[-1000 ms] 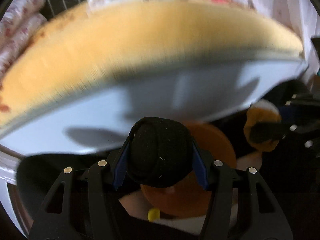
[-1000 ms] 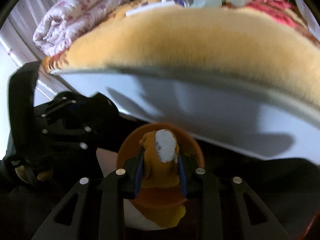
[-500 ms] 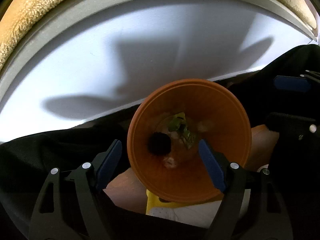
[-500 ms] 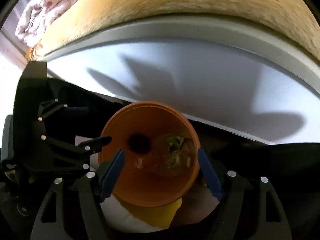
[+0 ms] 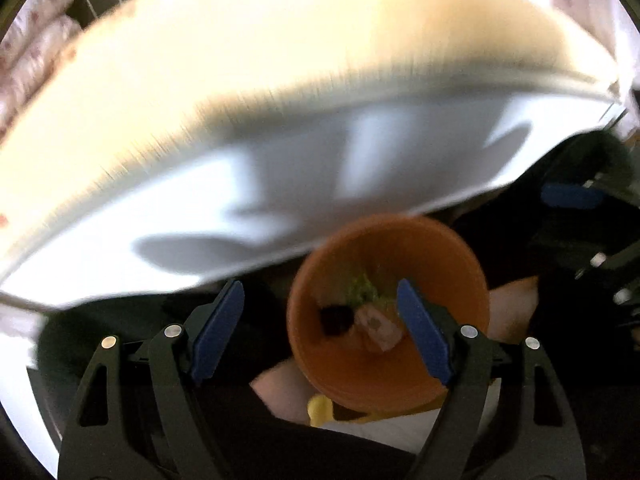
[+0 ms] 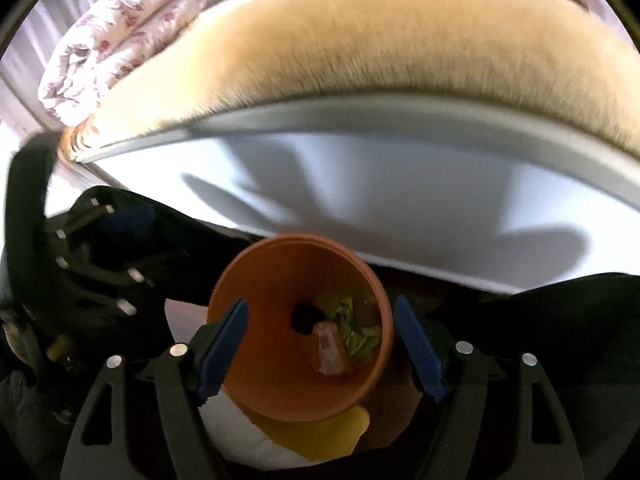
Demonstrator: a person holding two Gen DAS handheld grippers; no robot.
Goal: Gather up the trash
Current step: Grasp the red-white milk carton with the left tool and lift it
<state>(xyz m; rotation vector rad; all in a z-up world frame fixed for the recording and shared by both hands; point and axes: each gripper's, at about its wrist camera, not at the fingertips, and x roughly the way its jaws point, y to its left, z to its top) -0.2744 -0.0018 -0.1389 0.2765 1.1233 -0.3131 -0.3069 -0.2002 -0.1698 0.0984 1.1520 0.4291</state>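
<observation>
Left wrist view: the left gripper point(image 5: 320, 330) has its fingers spread wide and holds nothing. The round orange plastic bin point(image 5: 388, 308) sits at 4 o'clock from the gap, its right finger overlapping the rim. Scraps of trash point(image 5: 362, 312) lie inside.

Right wrist view: the right gripper point(image 6: 320, 346) jaws are opening, the bin point(image 6: 300, 328) below between the fingers, ungripped. The tan fuzzy bed cover point(image 6: 380, 40) lies at 12 o'clock.

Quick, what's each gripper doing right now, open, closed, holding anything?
Left gripper: open, holding nothing, above the round orange bin.
Right gripper: jaws opening, nothing between them, above the same bin.
</observation>
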